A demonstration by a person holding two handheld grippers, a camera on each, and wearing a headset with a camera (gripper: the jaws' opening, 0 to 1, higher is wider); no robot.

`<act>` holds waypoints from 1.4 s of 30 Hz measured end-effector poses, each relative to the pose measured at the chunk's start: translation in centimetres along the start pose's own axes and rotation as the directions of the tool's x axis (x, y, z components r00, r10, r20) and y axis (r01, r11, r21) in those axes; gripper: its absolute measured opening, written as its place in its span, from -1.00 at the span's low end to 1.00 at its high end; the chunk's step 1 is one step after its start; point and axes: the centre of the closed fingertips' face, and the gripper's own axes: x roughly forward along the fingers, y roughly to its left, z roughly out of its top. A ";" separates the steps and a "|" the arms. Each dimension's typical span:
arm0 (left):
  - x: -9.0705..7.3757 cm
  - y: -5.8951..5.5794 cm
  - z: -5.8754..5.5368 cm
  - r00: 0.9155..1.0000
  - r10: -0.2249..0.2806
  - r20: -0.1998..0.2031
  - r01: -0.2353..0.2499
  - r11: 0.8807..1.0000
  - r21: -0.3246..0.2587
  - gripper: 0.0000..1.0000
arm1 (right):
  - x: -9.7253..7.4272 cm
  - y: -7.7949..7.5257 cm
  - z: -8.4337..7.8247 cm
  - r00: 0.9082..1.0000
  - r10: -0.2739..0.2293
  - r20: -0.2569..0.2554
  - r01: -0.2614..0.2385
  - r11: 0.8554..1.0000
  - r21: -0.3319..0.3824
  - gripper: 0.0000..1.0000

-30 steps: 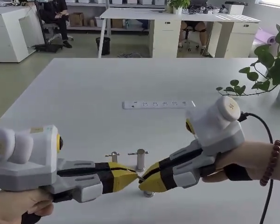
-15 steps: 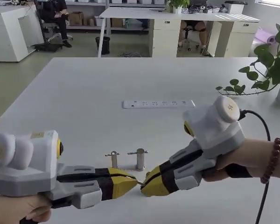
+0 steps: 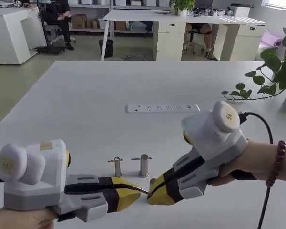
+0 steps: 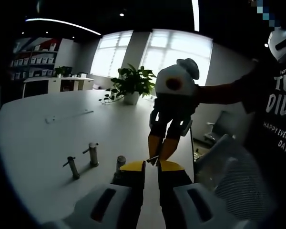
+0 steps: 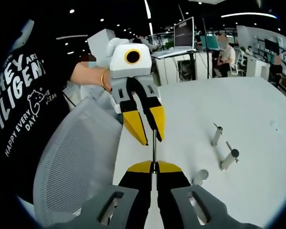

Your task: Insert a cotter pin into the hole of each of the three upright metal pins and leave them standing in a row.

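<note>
White table (image 3: pixel 133 86). Right gripper (image 3: pixel 151 194) is clamped on a cotter pin (image 5: pixel 154 148). Left gripper (image 3: pixel 136 191) has its jaws narrowly parted at the pin's other end; contact unclear. Third metal pin (image 3: pixel 152 181) is half hidden behind the right gripper, near-right of the cottered left pin (image 3: pixel 117 167) and middle pin (image 3: pixel 143 164). Both grippers are nearer the person than 1 s ago.

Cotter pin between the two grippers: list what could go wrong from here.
1. The cotter pin is thin and pinched only at the very tip of the right gripper. It could twist or slip out, with the left gripper at its far end.
2. The bare metal pin stands right beside the right gripper, so a careless swing might topple it.
3. The two finished pins stand close behind and could be bumped out of row.
</note>
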 end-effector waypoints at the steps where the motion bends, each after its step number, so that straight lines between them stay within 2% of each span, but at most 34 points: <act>1: 0.1 0.1 0.0 1.000 0.008 0.003 -0.008 1.000 -0.001 -0.77 | -0.1 -0.2 -0.3 1.000 -0.010 -0.020 0.009 1.000 -0.013 -1.00; 6: 0.4 0.5 -0.1 0.999 0.043 0.009 -0.043 0.999 -0.006 -0.70 | -0.4 -1.2 -1.5 0.994 -0.060 -0.095 0.057 0.998 -0.039 -1.00; 9: 0.6 0.9 -0.6 0.997 0.078 -0.009 -0.077 0.997 0.009 -0.67 | -0.4 -1.5 -2.0 0.990 -0.074 -0.119 0.069 0.997 -0.047 -1.00; 16: 1.2 2.4 -1.7 0.986 0.162 -0.042 -0.160 0.986 0.049 -0.63 | -0.7 -2.6 -3.3 0.972 -0.123 -0.201 0.105 0.990 -0.098 -1.00; 20: 1.8 3.3 -2.4 0.976 0.206 -0.067 -0.200 0.976 0.091 -0.61 | -0.9 -3.3 -4.1 0.957 -0.150 -0.248 0.121 0.984 -0.130 -1.00; 22: 2.1 3.4 -2.7 0.974 0.215 -0.076 -0.206 0.973 0.102 -0.58 | -1.1 -3.9 -4.8 0.943 -0.170 -0.287 0.128 0.979 -0.160 -1.00; 28: 3.0 4.2 -3.1 0.963 0.256 -0.084 -0.246 0.963 0.112 -0.57 | -1.4 -4.9 -6.0 0.922 -0.197 -0.333 0.138 0.972 -0.191 -1.00; 32: 3.7 4.7 -3.3 0.957 0.276 -0.090 -0.265 0.957 0.115 -0.57 | -1.9 -5.9 -7.0 0.897 -0.228 -0.379 0.153 0.964 -0.219 -1.00; 38: 4.6 5.4 -4.0 0.948 0.299 -0.112 -0.287 0.951 0.114 -0.56 | -2.1 -6.7 -7.7 0.881 -0.246 -0.404 0.160 0.959 -0.234 -1.00; 42: 5.2 6.0 -4.5 0.939 0.317 -0.131 -0.302 0.945 0.124 -0.56 | -2.2 -7.5 -8.1 0.864 -0.268 -0.426 0.166 0.951 -0.261 -1.00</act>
